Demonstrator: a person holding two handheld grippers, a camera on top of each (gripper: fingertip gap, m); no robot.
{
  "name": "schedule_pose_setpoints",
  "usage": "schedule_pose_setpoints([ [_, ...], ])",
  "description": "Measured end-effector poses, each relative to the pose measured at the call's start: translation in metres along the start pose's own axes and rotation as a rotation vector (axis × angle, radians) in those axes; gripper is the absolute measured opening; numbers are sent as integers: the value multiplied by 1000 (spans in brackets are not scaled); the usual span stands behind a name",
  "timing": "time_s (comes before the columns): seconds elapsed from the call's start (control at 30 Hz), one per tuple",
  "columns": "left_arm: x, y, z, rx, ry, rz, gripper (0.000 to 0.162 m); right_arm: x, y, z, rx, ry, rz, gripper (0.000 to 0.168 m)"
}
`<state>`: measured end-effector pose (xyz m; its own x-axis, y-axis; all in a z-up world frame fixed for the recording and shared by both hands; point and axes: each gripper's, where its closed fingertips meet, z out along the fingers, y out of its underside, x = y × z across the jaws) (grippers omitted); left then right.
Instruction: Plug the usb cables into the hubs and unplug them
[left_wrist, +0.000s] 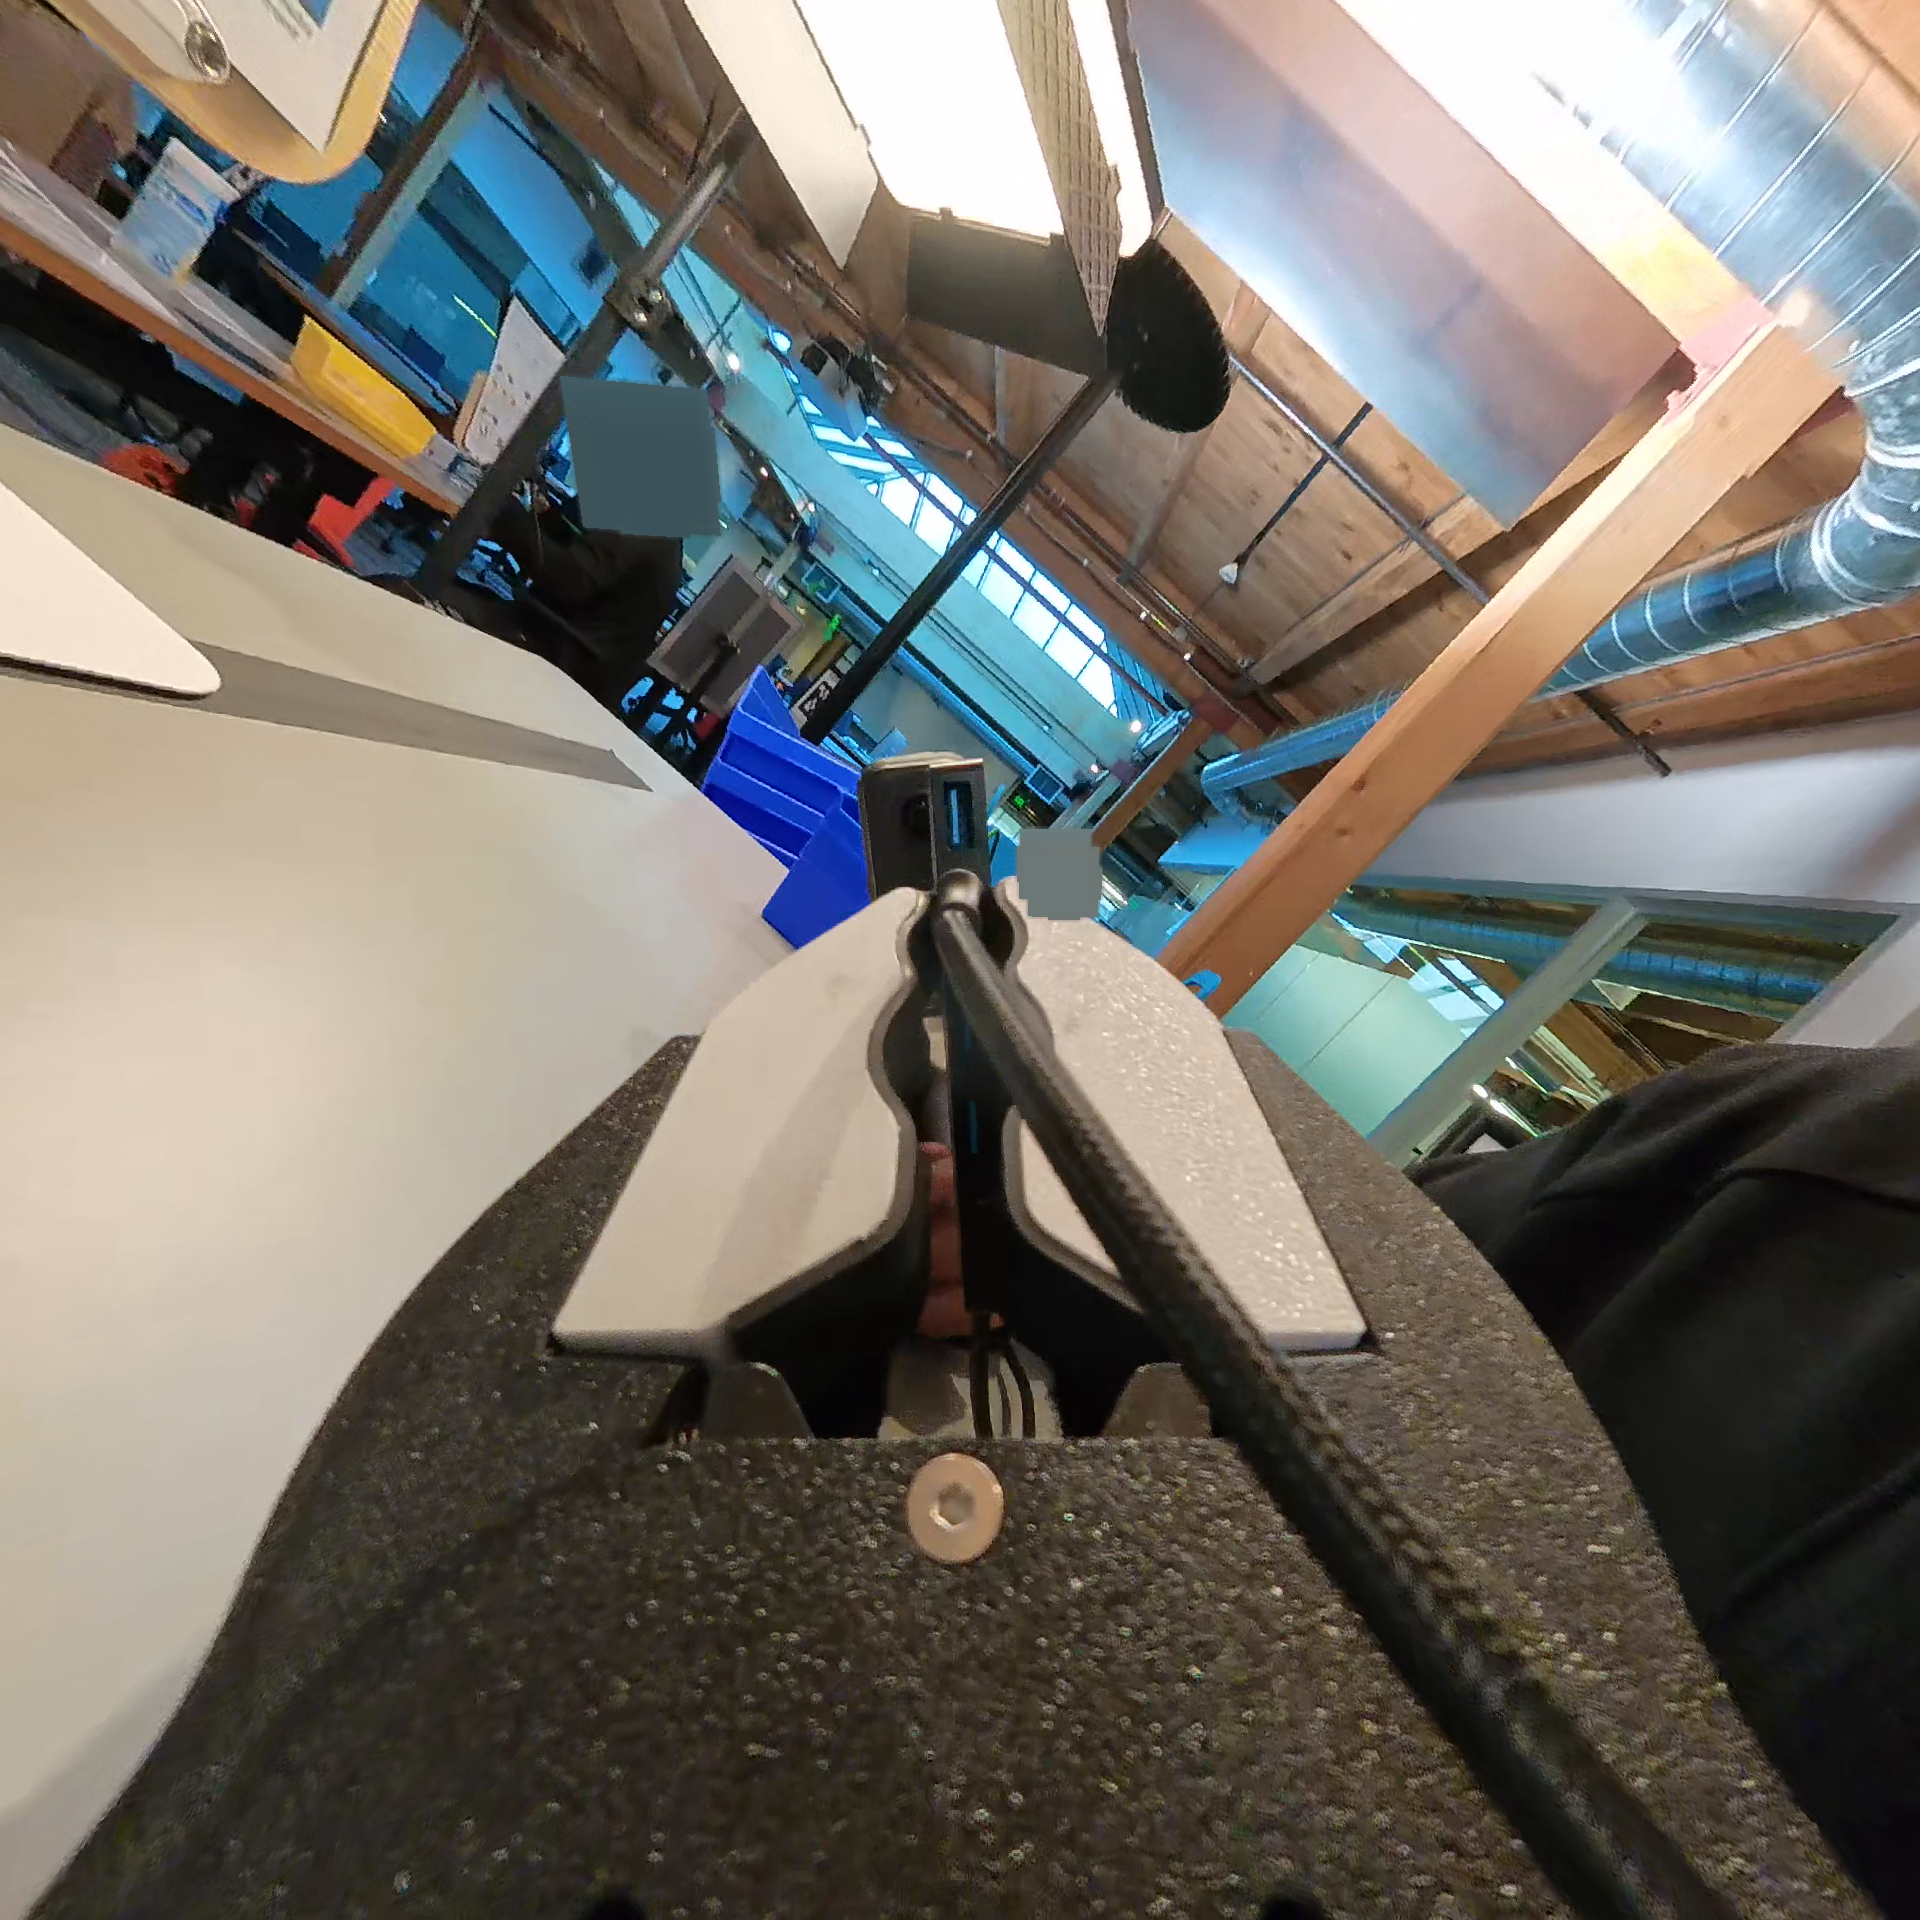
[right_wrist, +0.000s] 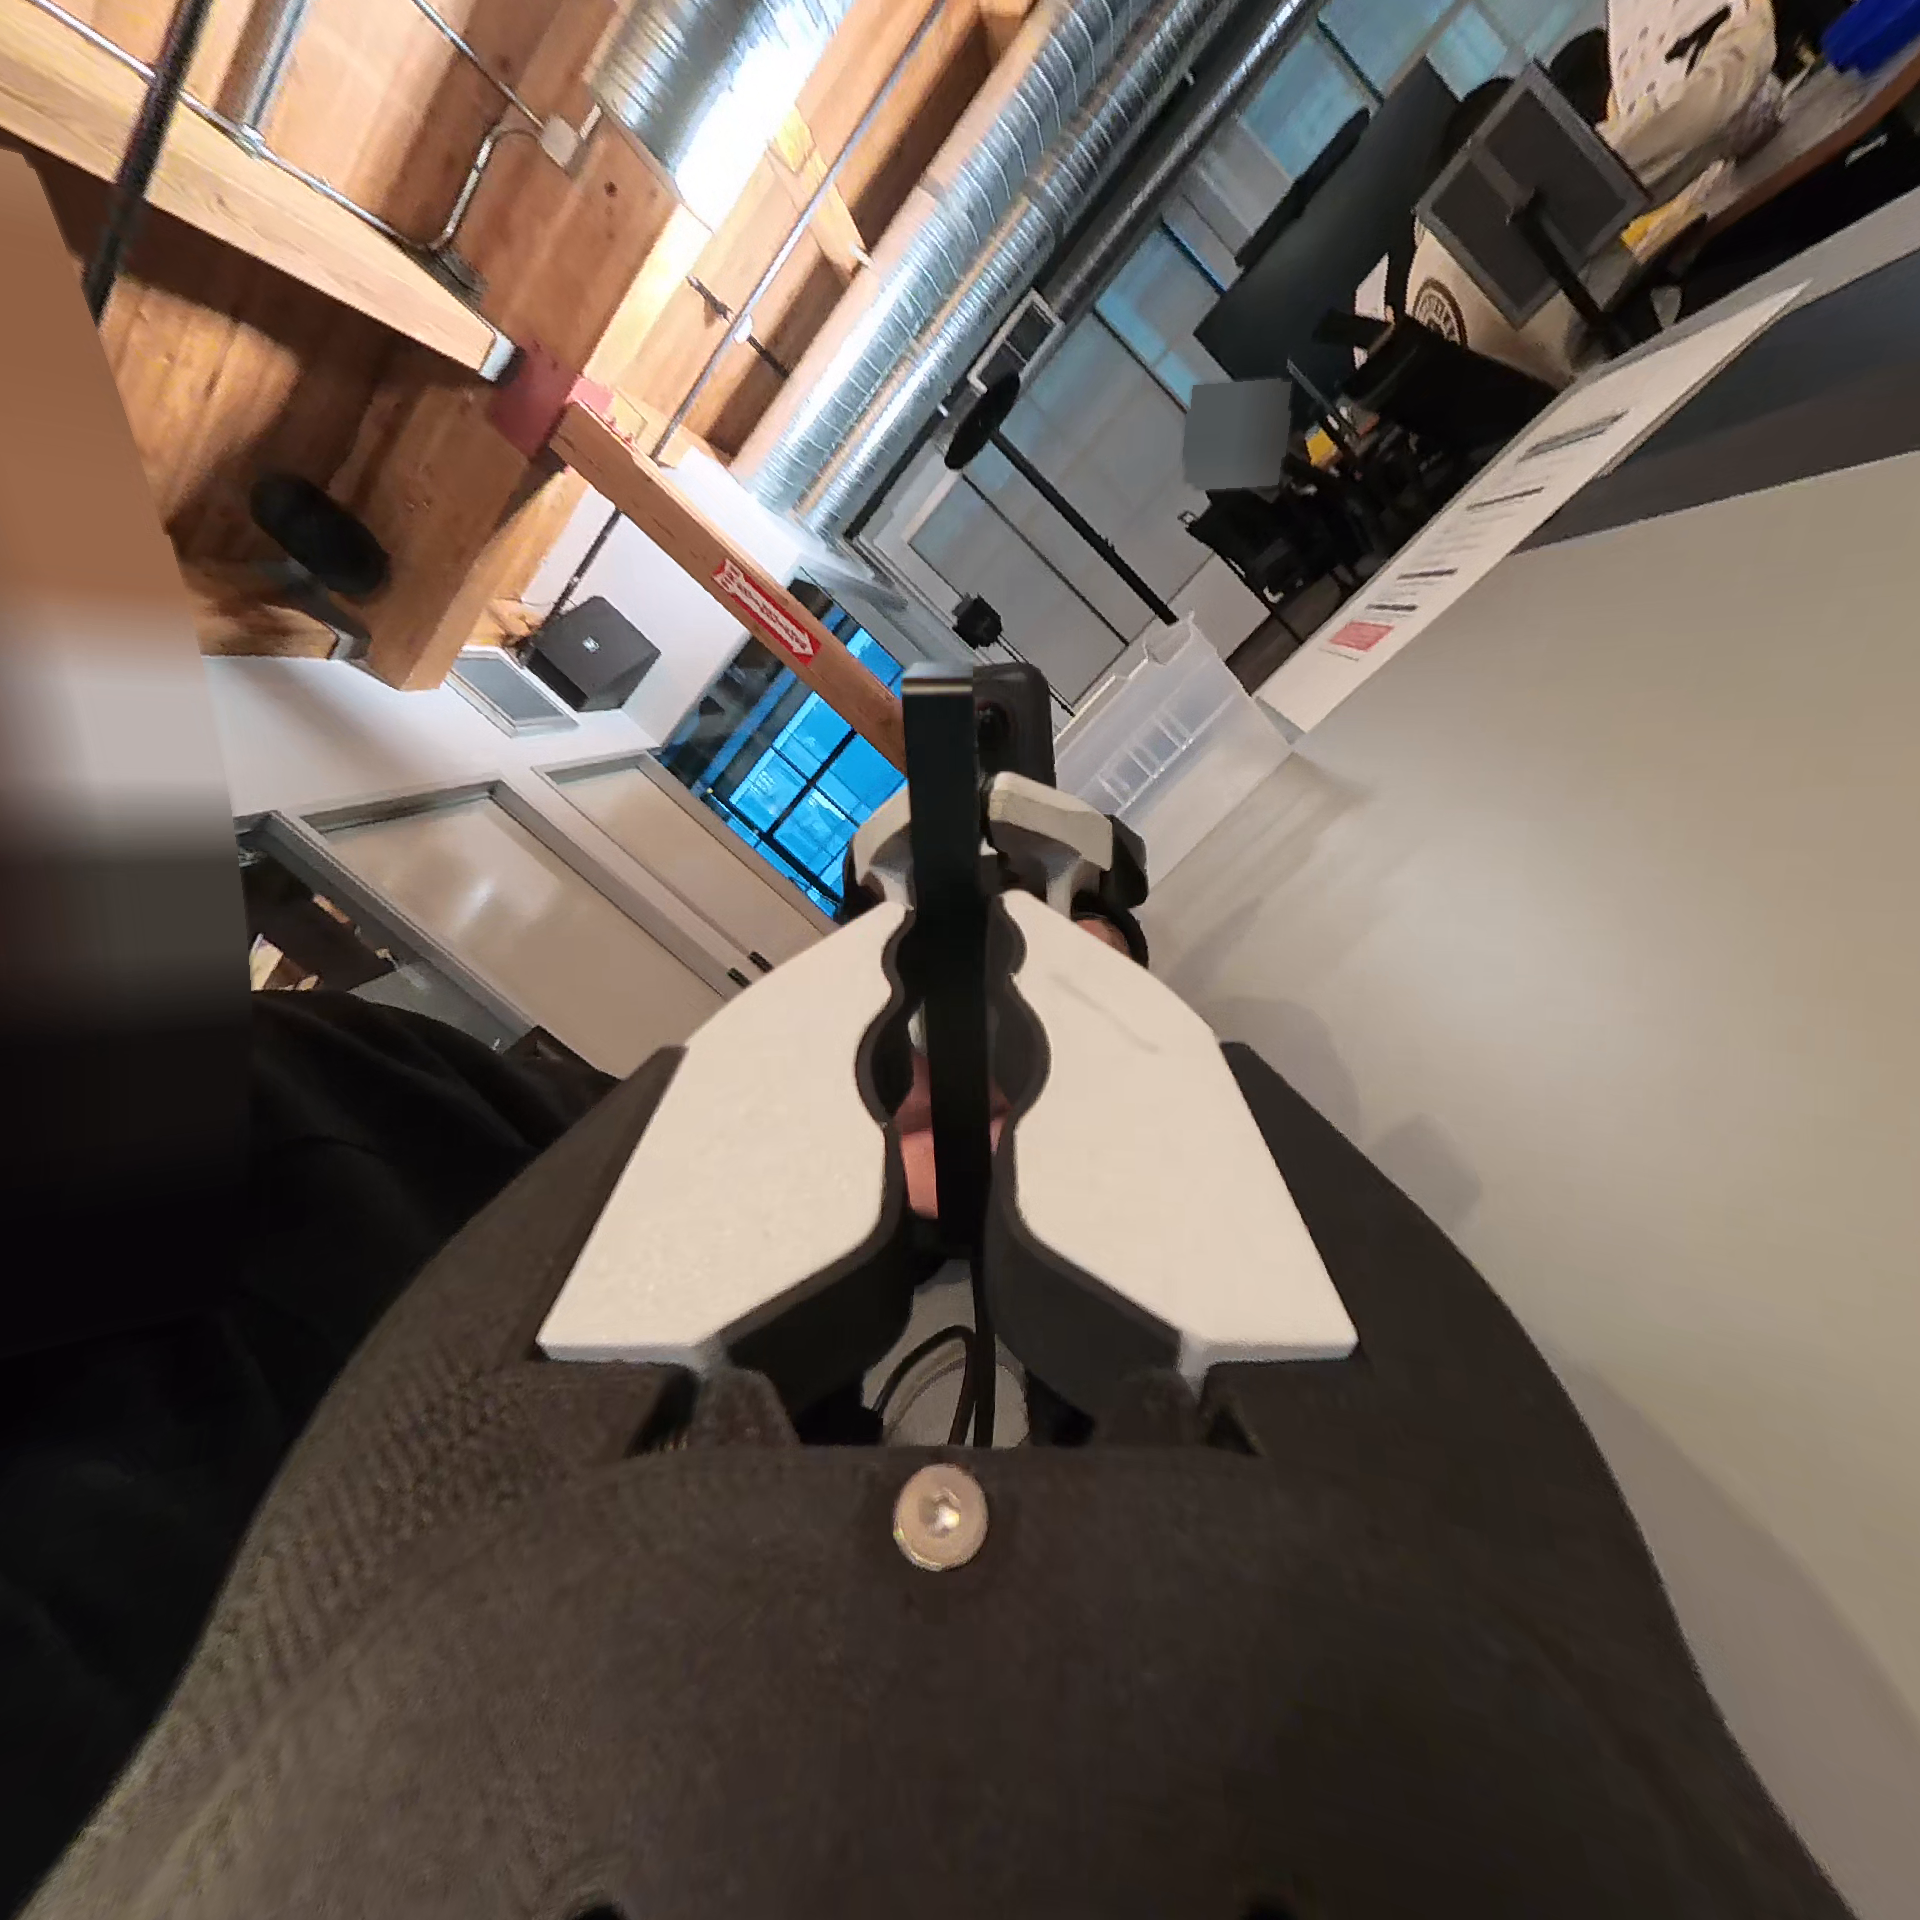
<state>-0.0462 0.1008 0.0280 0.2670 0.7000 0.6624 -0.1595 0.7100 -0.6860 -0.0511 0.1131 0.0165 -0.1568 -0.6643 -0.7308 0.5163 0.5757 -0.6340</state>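
Note:
In the left wrist view my left gripper (left_wrist: 961, 902) is shut on the plug end of a black braided USB cable (left_wrist: 1195, 1288), which trails back past the right finger. Just beyond the fingertips stands a slim black hub (left_wrist: 958, 816) with a blue port facing me. I cannot tell whether the plug is seated in the hub. In the right wrist view my right gripper (right_wrist: 951, 925) is shut on the hub (right_wrist: 940, 790), seen edge-on and upright. The left gripper (right_wrist: 1023, 831) faces it from the hub's far side, close against it. Both are held in the air above the table.
A white table (left_wrist: 260, 987) lies to the left in the left wrist view and to the right (right_wrist: 1610, 987) in the right wrist view. Blue bins (left_wrist: 779, 769), a clear plastic bin (right_wrist: 1174, 727) and a printed sheet (right_wrist: 1507, 488) sit at its far edge. A person's dark sleeve (left_wrist: 1714, 1299) is close by. My left and right fingertips are right by each other.

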Motion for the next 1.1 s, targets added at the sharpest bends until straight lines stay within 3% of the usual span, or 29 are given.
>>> schedule_pose_setpoints([
  [0.17,1,6,2,-46,1,38,9,1,6,1,-80,30,-27,10],
  [0.4,-3,10,4,-71,-10,19,7,6,1,0,-32,38,-20,11],
  [0.53,-3,10,4,-65,-16,31,8,14,-1,-3,-63,120,-51,25],
  [0.73,-4,7,3,-33,-14,-6,9,15,11,-5,-158,148,-61,22],
  [0.83,-5,8,5,-38,-25,-7,9,11,15,-1,-156,117,-44,10],
  [1.1,-17,19,-4,-176,-166,40,49,-1,-1,-8,-34,55,-58,10],
])
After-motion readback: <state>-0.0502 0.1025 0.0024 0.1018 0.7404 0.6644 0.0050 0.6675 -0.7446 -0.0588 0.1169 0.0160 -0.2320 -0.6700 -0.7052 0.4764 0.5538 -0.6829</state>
